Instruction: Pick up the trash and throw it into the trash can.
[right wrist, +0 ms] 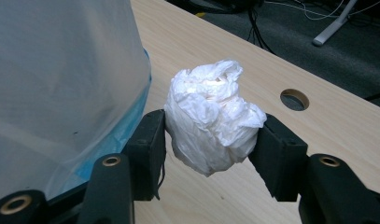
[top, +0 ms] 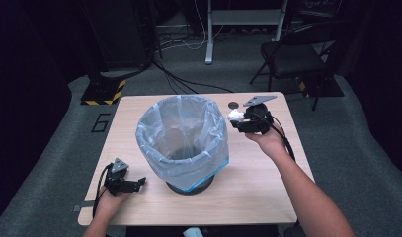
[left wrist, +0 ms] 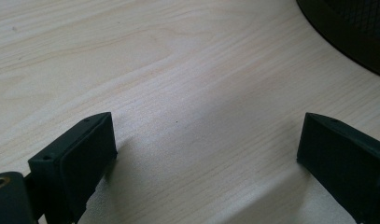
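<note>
The right hand-held gripper (right wrist: 211, 135) is clamping the crumpled tissue (right wrist: 211, 119) beside the lined bin (top: 181, 143), drop probably still pending, while the left hand-held gripper (left wrist: 206, 154) is resting wide open, empty, on the bench (left wrist: 178, 70).

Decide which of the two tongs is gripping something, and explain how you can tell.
The right tongs: their jaws press on a white paper wad, held beside the bin. The left tongs stand wide open over bare table.
</note>
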The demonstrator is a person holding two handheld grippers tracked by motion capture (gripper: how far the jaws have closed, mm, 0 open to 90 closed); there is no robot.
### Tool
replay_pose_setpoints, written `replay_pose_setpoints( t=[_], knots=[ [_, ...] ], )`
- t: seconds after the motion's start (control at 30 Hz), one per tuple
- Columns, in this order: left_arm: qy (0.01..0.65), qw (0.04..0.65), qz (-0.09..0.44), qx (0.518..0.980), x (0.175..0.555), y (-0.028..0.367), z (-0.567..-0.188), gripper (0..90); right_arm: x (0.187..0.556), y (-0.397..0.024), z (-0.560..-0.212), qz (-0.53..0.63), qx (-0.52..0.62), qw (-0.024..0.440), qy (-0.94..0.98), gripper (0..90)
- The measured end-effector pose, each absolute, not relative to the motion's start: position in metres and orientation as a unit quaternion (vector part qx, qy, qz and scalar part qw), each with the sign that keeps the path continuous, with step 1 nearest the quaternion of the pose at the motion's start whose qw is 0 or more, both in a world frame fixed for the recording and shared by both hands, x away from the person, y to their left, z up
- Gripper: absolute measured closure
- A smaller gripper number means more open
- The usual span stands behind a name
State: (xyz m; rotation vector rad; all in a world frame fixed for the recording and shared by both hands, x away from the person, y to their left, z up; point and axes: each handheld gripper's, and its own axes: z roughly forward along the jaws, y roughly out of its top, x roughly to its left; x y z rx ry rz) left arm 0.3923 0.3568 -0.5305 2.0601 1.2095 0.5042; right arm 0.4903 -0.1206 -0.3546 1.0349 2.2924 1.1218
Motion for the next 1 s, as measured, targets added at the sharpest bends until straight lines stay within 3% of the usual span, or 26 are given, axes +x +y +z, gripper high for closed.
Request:
replay_pose_setpoints(
  t=[1.0],
  knots=[
    [0.465, 0.343, 0.194, 0.793, 0.392, 0.357, -0.531, 4.1, 0.440, -0.123, -0.261, 0.449, 0.294, 0.183, 0.824, 46.8]
  ],
)
